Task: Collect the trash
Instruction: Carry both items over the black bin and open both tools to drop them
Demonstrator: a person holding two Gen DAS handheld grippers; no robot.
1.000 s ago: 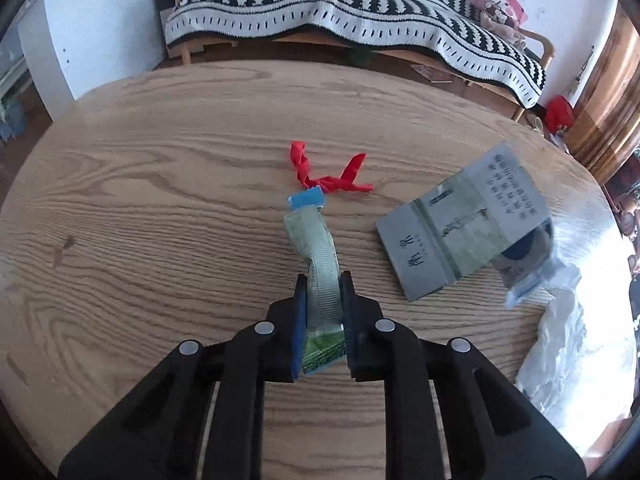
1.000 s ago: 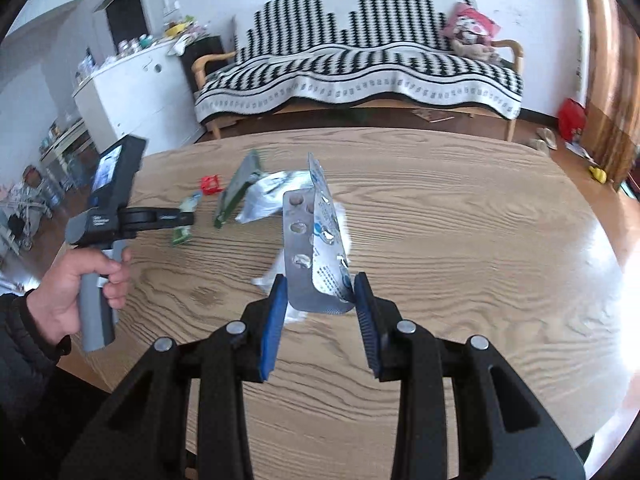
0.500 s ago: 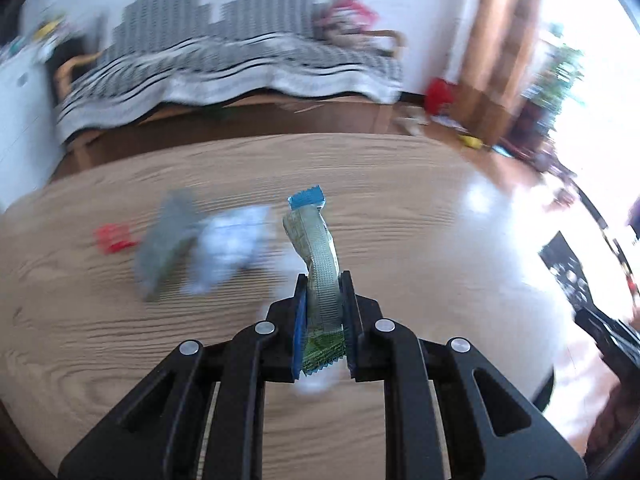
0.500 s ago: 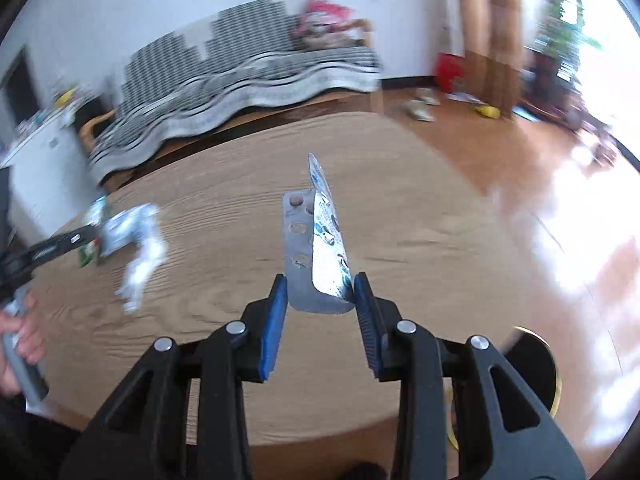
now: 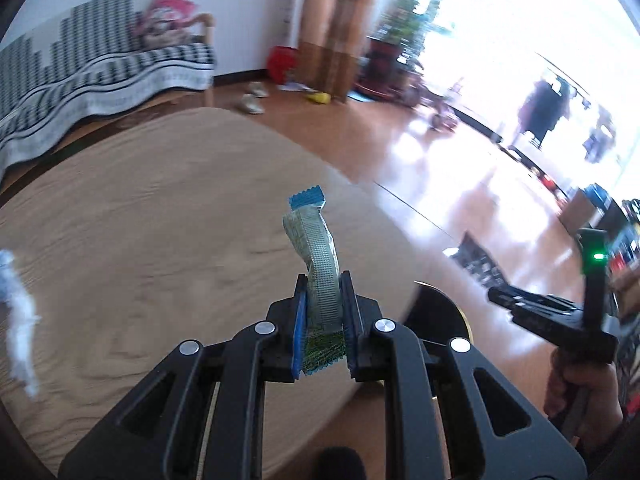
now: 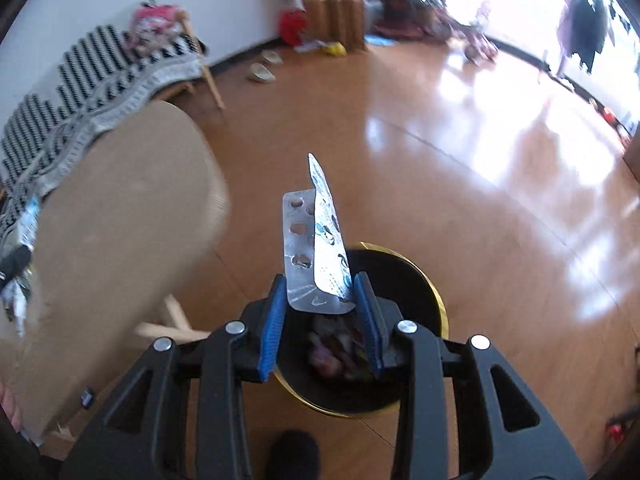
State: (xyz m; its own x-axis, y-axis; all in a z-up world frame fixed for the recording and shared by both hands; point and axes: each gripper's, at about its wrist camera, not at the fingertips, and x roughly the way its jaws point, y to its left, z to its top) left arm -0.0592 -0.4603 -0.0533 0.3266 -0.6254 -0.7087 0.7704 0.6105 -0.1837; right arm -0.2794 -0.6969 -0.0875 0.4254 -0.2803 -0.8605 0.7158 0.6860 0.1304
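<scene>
My left gripper [image 5: 323,320] is shut on a green and blue snack wrapper [image 5: 316,264] that sticks up from its pads, above the right edge of the round wooden table [image 5: 140,240]. My right gripper [image 6: 320,320] is shut on a silver pill blister pack [image 6: 316,252], folded and standing up between the blue pads. It hangs over a black bin with a gold rim [image 6: 436,300] on the floor, which holds several pieces of trash. In the left wrist view the bin [image 5: 444,312] peeks out beyond the table edge, and the right gripper's handle [image 5: 568,320] is at the far right in a hand.
White crumpled trash [image 5: 18,312] lies at the table's left side. A striped sofa [image 5: 100,68] stands by the far wall. Shiny wooden floor [image 6: 500,168] spreads to the right, with shoes and a red object near the wall. The table's wooden legs [image 6: 176,320] show beside the bin.
Both grippers have swung right, away from the table's middle toward its edge. The right one has dropped and now sits over the bin. Each keeps its hold.
</scene>
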